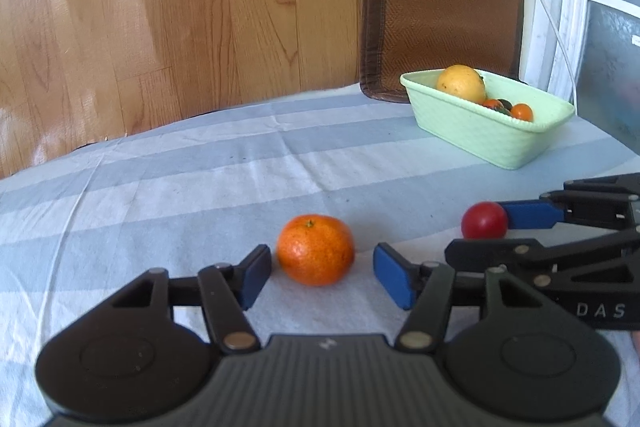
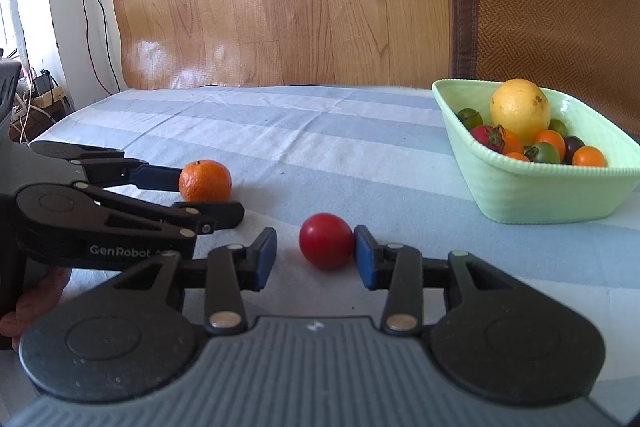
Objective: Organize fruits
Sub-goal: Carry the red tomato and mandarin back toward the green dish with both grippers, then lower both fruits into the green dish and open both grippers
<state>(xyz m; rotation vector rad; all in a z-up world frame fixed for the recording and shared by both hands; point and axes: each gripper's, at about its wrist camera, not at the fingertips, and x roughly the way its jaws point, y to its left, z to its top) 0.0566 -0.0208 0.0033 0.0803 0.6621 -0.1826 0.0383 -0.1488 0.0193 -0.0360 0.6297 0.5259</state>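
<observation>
Now mandarin [image 1: 315, 249] sits stem-up btwn open left tongs [image 1: 320, 273].

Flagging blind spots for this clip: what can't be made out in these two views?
- Green basket: left wrist view, its near wall hides most fruit.
- Red tomato: left wrist view, lower part hidden behind the right claw.
- Tangerine: right wrist view, whether the left claw touches it is unclear.

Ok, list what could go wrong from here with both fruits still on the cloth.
1. The tangerine sits between the left gripper's open pads, nearer one pad; closing could nudge it aside.
2. The red tomato touches only one pad of the right gripper; it may roll away.
3. The green basket already looks crowded.
</observation>
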